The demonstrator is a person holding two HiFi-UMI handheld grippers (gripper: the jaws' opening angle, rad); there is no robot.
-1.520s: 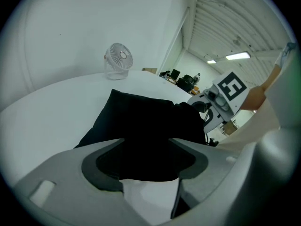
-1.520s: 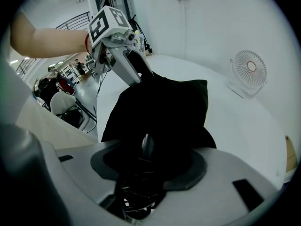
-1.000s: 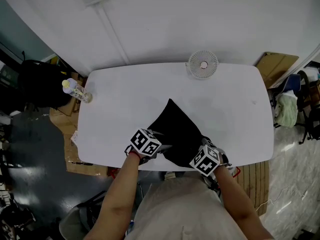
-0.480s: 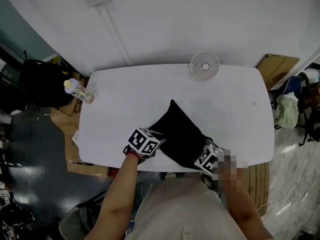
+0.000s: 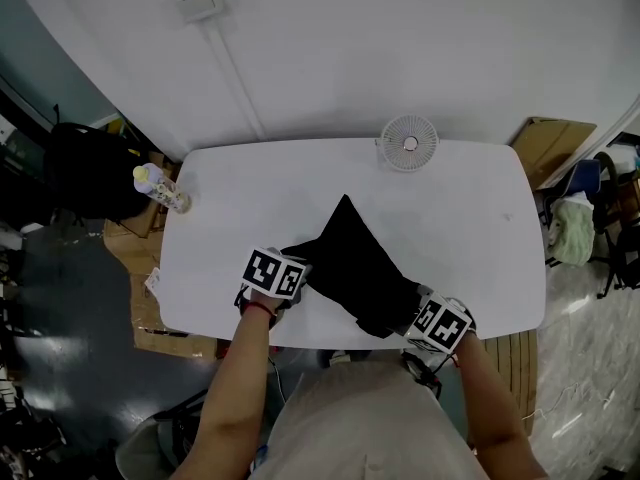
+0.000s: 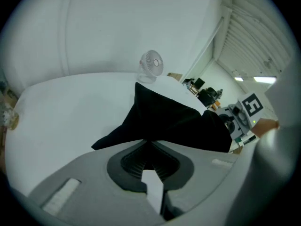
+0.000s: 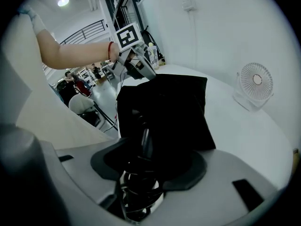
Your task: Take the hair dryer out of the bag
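A black bag (image 5: 355, 263) lies on the white table (image 5: 470, 218), its mouth toward the near edge. My left gripper (image 5: 297, 264) is shut on a fold of the bag's left side (image 6: 150, 142) and lifts it a little. My right gripper (image 5: 412, 310) is at the bag's mouth. Its jaws stand wide around a black hair dryer (image 7: 143, 138), whose coiled cord (image 7: 136, 192) hangs between them. Most of the dryer is hidden by the dark fabric (image 7: 164, 112). In the right gripper view, the left gripper (image 7: 141, 72) pinches the bag's far side.
A small white fan (image 5: 408, 143) stands at the table's far edge. A bottle (image 5: 160, 188) lies at the far left corner. The near table edge is right under both grippers. Cardboard and bags lie on the floor at both sides.
The left gripper has shut on the bag's fabric and drawn it left and up. The right gripper has pulled back toward the near right edge, stretching the bag between them.
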